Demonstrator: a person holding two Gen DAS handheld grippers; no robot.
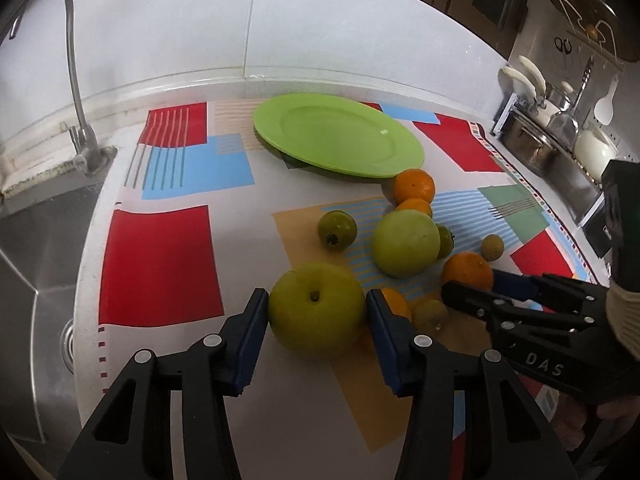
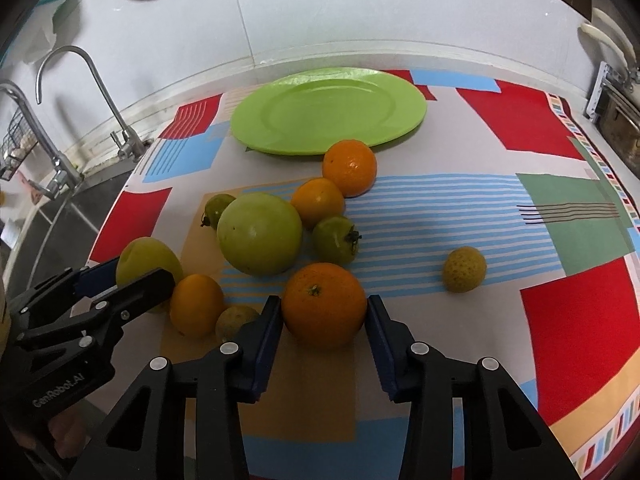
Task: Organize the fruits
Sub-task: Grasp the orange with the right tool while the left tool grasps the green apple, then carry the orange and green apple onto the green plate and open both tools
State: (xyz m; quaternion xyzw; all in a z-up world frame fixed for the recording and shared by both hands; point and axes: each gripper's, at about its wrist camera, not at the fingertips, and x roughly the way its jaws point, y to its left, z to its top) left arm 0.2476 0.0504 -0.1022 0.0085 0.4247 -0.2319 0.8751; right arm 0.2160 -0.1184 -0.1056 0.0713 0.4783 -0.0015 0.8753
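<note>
Green apple [image 1: 316,312] sits on the desk, pinched in the left gripper [image 1: 316,316]; the right gripper [image 2: 324,312] pinches an orange [image 2: 323,304]. Straight ahead of both, beyond the loose fruit, lies the plate [image 1: 340,136].

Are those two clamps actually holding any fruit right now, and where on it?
Yes. The left hand-held gripper pinches the yellow-green apple at its two sides, stem up. The right hand-held gripper pinches an orange likewise. Both fruits appear to rest on the cloth.
</note>
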